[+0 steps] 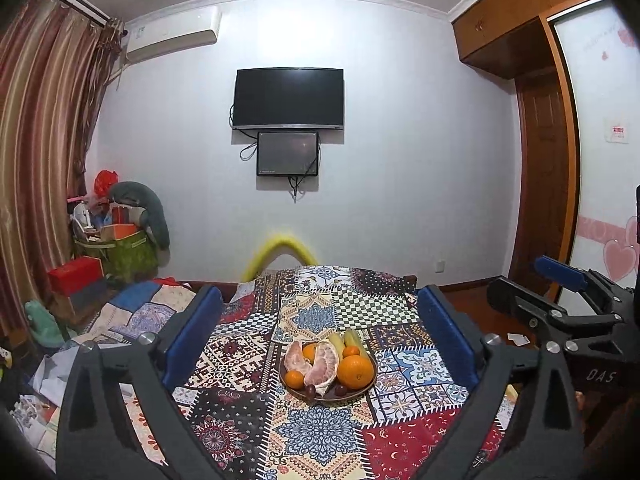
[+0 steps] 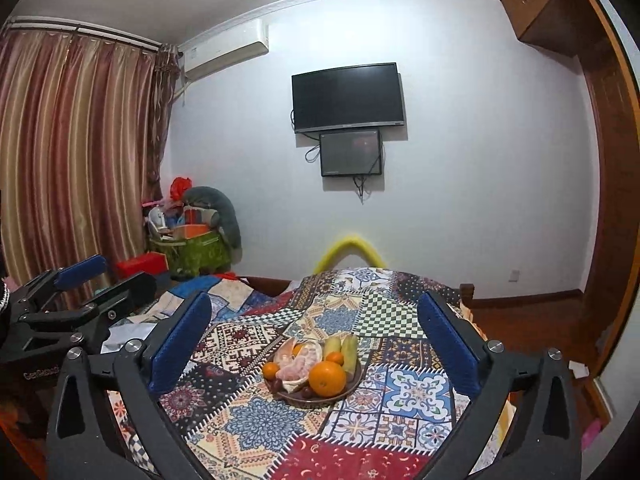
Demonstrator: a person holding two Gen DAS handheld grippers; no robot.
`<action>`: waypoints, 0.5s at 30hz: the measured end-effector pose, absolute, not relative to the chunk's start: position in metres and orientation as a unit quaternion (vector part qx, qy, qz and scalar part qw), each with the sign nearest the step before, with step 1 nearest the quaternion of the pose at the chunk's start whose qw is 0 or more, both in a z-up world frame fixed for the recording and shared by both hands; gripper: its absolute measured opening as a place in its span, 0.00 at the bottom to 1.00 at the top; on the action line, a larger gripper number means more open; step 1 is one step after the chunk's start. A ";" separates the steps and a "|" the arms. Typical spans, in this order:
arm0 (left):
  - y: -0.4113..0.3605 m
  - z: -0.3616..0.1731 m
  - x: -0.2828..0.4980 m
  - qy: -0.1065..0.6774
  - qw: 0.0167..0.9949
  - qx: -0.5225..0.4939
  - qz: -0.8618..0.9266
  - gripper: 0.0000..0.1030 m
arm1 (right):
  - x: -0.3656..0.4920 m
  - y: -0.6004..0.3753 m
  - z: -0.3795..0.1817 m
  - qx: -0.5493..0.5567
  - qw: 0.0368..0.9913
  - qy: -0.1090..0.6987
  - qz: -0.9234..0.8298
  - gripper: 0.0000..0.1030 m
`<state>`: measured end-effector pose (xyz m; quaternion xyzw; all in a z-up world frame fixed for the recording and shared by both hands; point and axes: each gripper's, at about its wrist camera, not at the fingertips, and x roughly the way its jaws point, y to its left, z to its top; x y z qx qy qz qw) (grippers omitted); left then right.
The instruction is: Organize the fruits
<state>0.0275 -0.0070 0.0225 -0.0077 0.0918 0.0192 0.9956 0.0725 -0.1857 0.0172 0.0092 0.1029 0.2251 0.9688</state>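
wall (image 1: 400,140): pale, fills the upper middle of both views.
curtain (image 1: 44,152): striped red and gold, left edge of the left wrist view, upper left of the right wrist view.
wardrobe (image 1: 532,128): brown wood, right side of the frame.
bench (image 1: 320,440): covered with a patchwork cloth (image 2: 420,392) of checks, tiles and florals, lower middle of both views.
television (image 1: 288,98): dark screen on the wall, centre top; a smaller dark screen (image 1: 288,154) hangs just below it.
air conditioner (image 1: 172,38): white, high on the wall, upper left.
clutter pile (image 1: 120,232): green bag, red box and a grey soft thing, left middle, by the curtain.
left gripper (image 1: 320,344): blue-padded fingers spread wide apart, holding nothing, framing the plate from the lower frame; in the right wrist view it sits at the left edge (image 2: 92,280).
right gripper (image 2: 316,340): fingers likewise wide apart and empty, either side of the plate; seen at the right edge of the left wrist view (image 1: 560,280).
plate (image 1: 362,390): brown, round, on the cloth, lower centre, between the fingers but apart from them.
pomelo pieces (image 1: 316,364): two peeled pinkish wedges, left half of the plate.
large orange (image 1: 355,371): front right of the plate.
bananas (image 1: 344,340): yellow-green, at the plate's far side.
small oranges (image 1: 295,379): one at the front left, others tucked among the fruit.
dark red fruits (image 1: 340,390): small, at the plate's near rim.
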 end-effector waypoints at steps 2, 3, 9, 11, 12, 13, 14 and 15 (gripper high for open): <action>-0.007 0.022 0.027 0.090 0.996 -0.006 0.019 0.97 | 0.072 -0.187 0.017 0.010 0.969 0.105 0.226 1.00; -0.007 0.022 0.027 0.090 0.996 -0.006 0.019 0.97 | 0.072 -0.187 0.016 0.011 0.968 0.105 0.226 1.00; -0.006 0.022 0.027 0.090 0.996 -0.006 0.019 0.98 | 0.070 -0.189 0.017 0.012 0.968 0.105 0.226 1.00; -0.007 0.022 0.027 0.091 0.996 -0.005 0.019 0.98 | 0.069 -0.189 0.017 0.012 0.968 0.105 0.227 1.00; -0.007 0.022 0.028 0.091 0.996 -0.006 0.019 0.98 | 0.069 -0.189 0.018 0.012 0.968 0.105 0.227 1.00; -0.007 0.022 0.028 0.091 0.996 -0.006 0.019 0.98 | 0.069 -0.190 0.018 0.012 0.968 0.105 0.227 1.00; -0.007 0.022 0.028 0.091 0.996 -0.006 0.019 0.98 | 0.068 -0.190 0.019 0.012 0.968 0.104 0.226 1.00; -0.006 0.022 0.028 0.091 0.996 -0.006 0.019 0.98 | 0.069 -0.190 0.019 0.013 0.968 0.104 0.226 1.00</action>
